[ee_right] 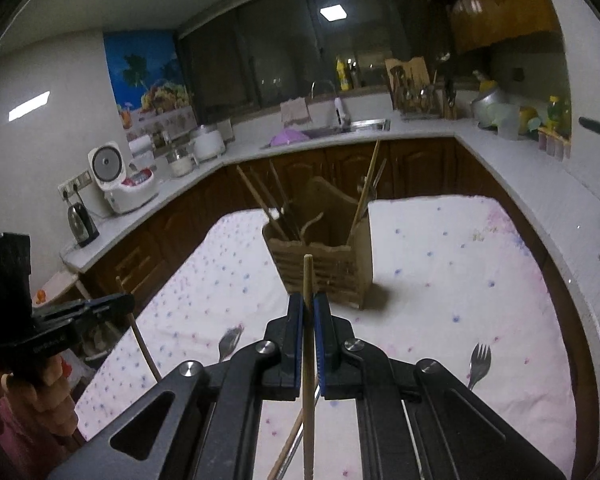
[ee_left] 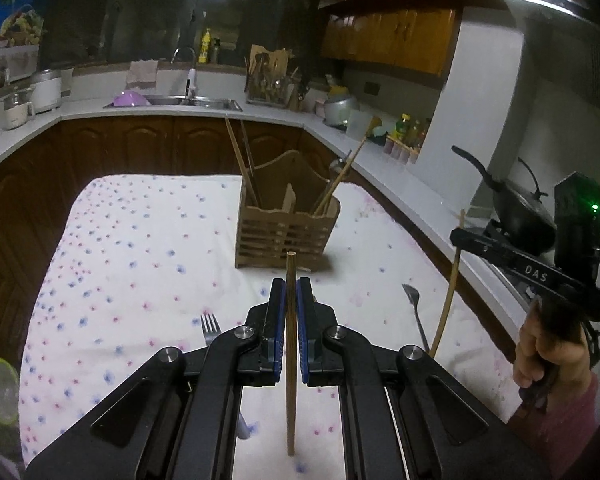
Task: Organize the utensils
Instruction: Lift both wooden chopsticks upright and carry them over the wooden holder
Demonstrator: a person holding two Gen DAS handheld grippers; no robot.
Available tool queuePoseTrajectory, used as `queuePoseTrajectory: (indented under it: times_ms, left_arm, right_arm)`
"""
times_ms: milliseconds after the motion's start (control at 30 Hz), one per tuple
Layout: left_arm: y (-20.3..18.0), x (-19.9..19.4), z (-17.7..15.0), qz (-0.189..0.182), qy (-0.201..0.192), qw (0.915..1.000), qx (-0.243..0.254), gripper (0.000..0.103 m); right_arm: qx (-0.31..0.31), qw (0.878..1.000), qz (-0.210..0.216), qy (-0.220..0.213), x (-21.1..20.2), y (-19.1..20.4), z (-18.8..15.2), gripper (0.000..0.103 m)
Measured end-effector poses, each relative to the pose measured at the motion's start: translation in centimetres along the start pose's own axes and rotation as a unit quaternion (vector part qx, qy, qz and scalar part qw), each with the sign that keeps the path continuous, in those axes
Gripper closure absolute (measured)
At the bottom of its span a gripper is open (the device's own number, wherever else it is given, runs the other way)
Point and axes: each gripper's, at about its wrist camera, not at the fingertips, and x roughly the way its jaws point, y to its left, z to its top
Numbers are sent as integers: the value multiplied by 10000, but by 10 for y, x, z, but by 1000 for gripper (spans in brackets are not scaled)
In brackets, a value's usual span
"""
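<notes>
My left gripper (ee_left: pixel 291 285) is shut on a wooden chopstick (ee_left: pixel 291 400) that stands upright between its blue pads. My right gripper (ee_right: pixel 308 301) is shut on another chopstick (ee_right: pixel 308 276), also upright. Each shows in the other's view: the right gripper (ee_left: pixel 462 237) with its chopstick (ee_left: pixel 447 300), the left gripper (ee_right: pixel 118 305) with its chopstick (ee_right: pixel 142 344). Both hang above the table, short of the wooden utensil holder (ee_left: pixel 286 232) (ee_right: pixel 324 268). The holder has chopsticks in one compartment, and a chopstick and a spoon in another. Two forks (ee_left: pixel 210 328) (ee_left: pixel 414 308) lie on the cloth.
The table wears a white floral cloth (ee_left: pixel 140 248) (ee_right: pixel 452 264). A fork (ee_right: pixel 479 364), a metal utensil (ee_right: pixel 228 340) and more sticks (ee_right: pixel 290 444) lie near me. Kitchen counters ring the table, with a sink (ee_left: pixel 188 101), a rice cooker (ee_right: pixel 118 180), a kettle (ee_right: pixel 82 220) and a wok (ee_left: pixel 520 208).
</notes>
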Motion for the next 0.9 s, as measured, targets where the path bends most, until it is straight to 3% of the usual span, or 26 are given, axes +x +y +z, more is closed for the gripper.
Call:
queuePoseTrajectory:
  times_ms: [467,900]
  left_arm:
    - [5,-4,18,-43,-307,9995,-114,98]
    - [13,4,79,-47,-1023,9945,-218,98]
  right_arm:
    - [234,9978,-31,-626,0,-3,13,98]
    - [465,9911,-160,-1239,27,-16,47,98]
